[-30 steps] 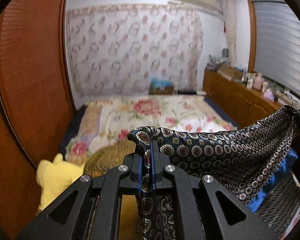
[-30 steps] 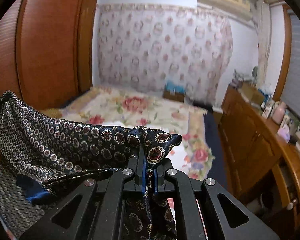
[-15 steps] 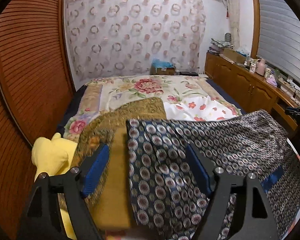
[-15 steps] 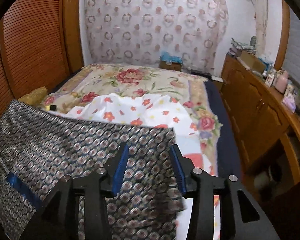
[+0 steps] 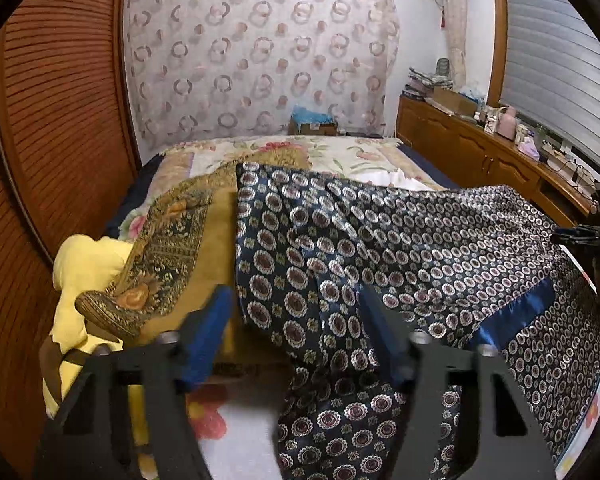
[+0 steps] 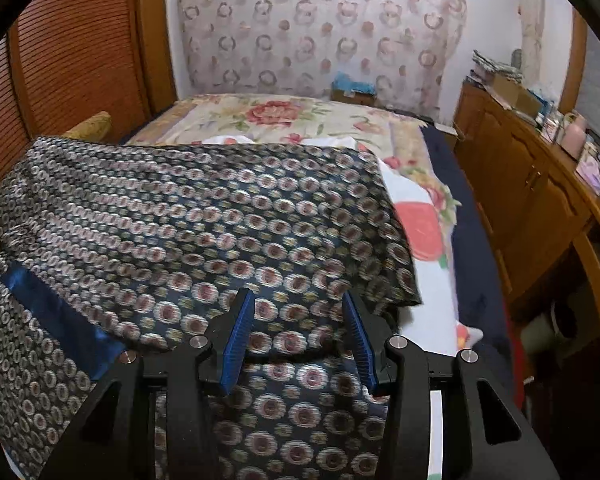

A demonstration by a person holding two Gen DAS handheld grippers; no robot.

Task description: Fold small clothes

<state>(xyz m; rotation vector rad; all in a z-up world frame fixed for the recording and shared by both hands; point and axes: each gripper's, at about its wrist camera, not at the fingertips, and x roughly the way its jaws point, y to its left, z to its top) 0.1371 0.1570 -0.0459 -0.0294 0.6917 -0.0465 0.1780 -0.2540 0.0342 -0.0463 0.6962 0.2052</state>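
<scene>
Patterned navy cloth (image 5: 380,248), unlabelled, on bed (image 6: 284,120)

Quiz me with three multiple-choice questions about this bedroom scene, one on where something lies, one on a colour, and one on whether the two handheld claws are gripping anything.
1. Where does the dark blue satin garment with round medallion print lie?
A. On the wooden sideboard
B. Spread on the bed
C. Hanging on the curtain

2. What colour is the plain satin band on that garment?
A. Bright blue
B. Red
C. Green

3. What is the state of the right gripper?
A. Clamped on a yellow cloth
B. Clamped on the garment's corner
C. Open, with the garment under it

Answers:
1 B: it drapes across the floral bedspread, beside an ochre patterned cloth.
2 A: the strip shines blue in both views.
3 C: its blue pads stand apart and pinch nothing; the left gripper is also unclamped, its jaws closing.
</scene>
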